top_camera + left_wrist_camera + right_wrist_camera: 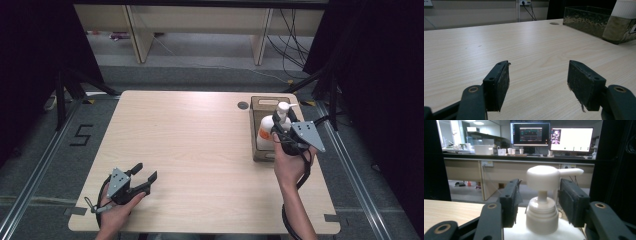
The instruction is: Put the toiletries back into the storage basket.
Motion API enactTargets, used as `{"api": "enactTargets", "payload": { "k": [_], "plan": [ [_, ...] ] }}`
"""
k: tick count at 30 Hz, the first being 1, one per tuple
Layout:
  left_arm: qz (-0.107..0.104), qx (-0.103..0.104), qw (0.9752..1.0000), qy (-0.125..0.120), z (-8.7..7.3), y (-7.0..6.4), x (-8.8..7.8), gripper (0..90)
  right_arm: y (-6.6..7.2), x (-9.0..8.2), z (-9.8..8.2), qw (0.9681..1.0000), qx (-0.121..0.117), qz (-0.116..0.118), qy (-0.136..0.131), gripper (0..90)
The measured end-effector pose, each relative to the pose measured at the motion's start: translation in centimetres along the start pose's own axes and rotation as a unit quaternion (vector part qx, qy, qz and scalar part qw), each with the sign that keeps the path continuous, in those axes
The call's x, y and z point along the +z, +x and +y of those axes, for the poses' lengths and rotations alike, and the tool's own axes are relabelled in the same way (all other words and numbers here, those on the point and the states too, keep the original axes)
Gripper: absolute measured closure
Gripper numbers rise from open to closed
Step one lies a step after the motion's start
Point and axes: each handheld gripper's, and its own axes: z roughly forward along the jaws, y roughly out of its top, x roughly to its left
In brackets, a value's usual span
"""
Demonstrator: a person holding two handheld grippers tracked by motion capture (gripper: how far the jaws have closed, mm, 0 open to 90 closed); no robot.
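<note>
A white pump bottle (267, 131) with an orange label stands in a brown open box (260, 152) at the table's right side. My right gripper (283, 119) sits over the bottle's top. In the right gripper view its jaws stand on either side of the pump neck (541, 213), just under the pump head (544, 178), with a small gap at each pad, so the right gripper (540, 195) is open. My left gripper (145, 171) rests low near the front left of the table, open, with bare wood between its pads (499, 85).
The light wooden table (200, 150) has a round cable hole (243, 105) behind the box. The box (586, 20) lies far off to the right in the left gripper view. Black curtains and stands flank the table; desk legs and cables lie beyond.
</note>
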Motion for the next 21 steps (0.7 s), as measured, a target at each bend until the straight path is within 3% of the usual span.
{"api": "enactTargets", "payload": {
  "k": [12,21],
  "plan": [
    [-0.004,-0.003,1.0,-0.005,0.0,0.0,0.1,33.6,-0.2,-1.3,0.4,0.9999,-0.014,0.008,0.002,42.5],
    [0.0,-0.005,1.0,0.002,0.0,-0.1,0.0,33.6,-1.4,-3.1,-0.8,0.9995,-0.016,0.022,0.019,42.0]
  ]
}}
